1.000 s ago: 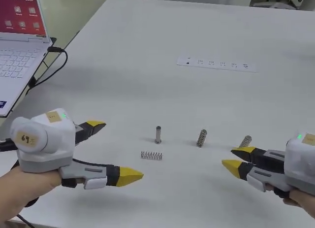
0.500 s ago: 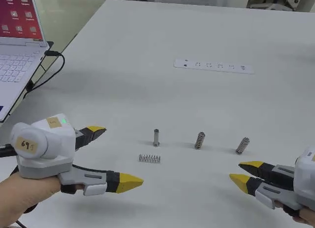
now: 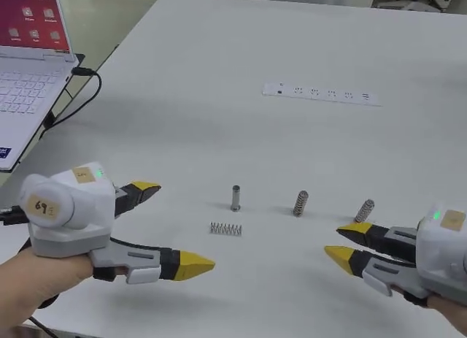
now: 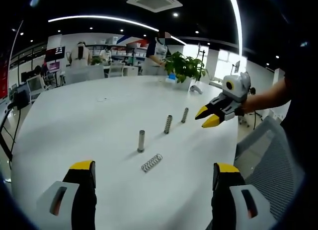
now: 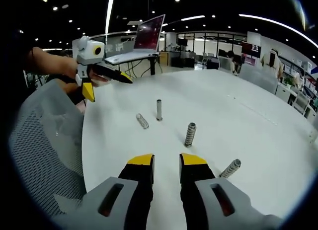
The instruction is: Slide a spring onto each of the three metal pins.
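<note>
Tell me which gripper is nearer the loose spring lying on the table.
Left. The left gripper hovers just left of the loose spring, jaws spread toward it; the right gripper is farther off on the other side, near the rightmost pin.

You've got three pins in front of you: one bare pin point(image 3: 236, 198), plus the middle pin point(image 3: 300, 204) and the right pin point(image 3: 364, 210), each wearing a spring. With the loose spring point(image 3: 225, 229) that's three springs. One power strip point(image 3: 321, 94), one laptop point(image 3: 25, 68), and two grippers: the left gripper point(image 3: 179, 225) and the right gripper point(image 3: 337, 240).
</note>
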Motion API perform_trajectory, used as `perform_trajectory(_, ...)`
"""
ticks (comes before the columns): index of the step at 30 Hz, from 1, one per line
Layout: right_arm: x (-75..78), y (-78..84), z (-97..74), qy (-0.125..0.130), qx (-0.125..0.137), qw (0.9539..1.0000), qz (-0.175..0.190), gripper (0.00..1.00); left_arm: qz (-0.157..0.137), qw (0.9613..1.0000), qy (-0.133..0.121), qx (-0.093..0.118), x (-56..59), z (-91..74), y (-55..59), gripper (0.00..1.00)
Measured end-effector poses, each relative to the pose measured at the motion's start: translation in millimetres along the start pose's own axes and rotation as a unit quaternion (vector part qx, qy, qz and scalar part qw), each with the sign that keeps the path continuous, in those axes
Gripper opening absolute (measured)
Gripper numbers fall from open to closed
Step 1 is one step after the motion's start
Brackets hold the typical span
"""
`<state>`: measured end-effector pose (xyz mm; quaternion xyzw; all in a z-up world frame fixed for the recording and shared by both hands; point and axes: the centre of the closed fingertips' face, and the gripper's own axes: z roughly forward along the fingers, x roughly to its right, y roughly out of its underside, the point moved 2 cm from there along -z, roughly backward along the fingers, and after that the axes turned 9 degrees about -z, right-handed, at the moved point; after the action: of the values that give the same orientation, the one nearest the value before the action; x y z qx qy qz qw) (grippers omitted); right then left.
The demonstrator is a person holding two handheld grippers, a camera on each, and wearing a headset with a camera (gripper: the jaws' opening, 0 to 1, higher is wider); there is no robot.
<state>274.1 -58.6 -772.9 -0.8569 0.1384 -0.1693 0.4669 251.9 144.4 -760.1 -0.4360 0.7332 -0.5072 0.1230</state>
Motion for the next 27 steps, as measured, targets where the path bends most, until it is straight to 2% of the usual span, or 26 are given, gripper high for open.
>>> perform_trajectory(8, -9.0, -30.1, 28.1, -0.035, 0.019, 0.9987, -0.032, 0.19, -0.004, 1.0000, -0.002, 0.001, -2.8, -0.7, 0.0, 0.95)
perform_trajectory(15, -22.1, -46.2, 53.9, -0.063, 0.024, 0.9959, -0.060, 0.18, -0.004, 1.0000, 0.000, 0.002, -2.7, 0.3, -0.1, 0.95)
perform_trajectory(18, -28.4, -48.1, 67.7, -0.083, 0.026, 0.9943, -0.063, 0.18, -0.004, 1.0000, 0.000, 0.000, -4.2, 1.1, 0.6, 0.95)
perform_trajectory(20, -34.5, -47.8, 77.4, -0.099, 0.015, 0.9915, -0.084, 0.18, -0.005, 1.0000, 0.001, 0.000, -4.5, 1.4, 1.0, 0.95)
perform_trajectory(24, -42.1, -52.0, 94.9, -0.116, 0.012, 0.9889, -0.092, 0.18, -0.007, 1.0000, 0.001, 0.002, -3.6, 1.0, 0.3, 0.95)
perform_trajectory(27, -45.0, -49.9, 105.0, -0.122, 0.001, 0.9877, -0.098, 0.18, -0.007, 1.0000, 0.001, 0.002, -3.3, 0.4, 0.7, 0.95)
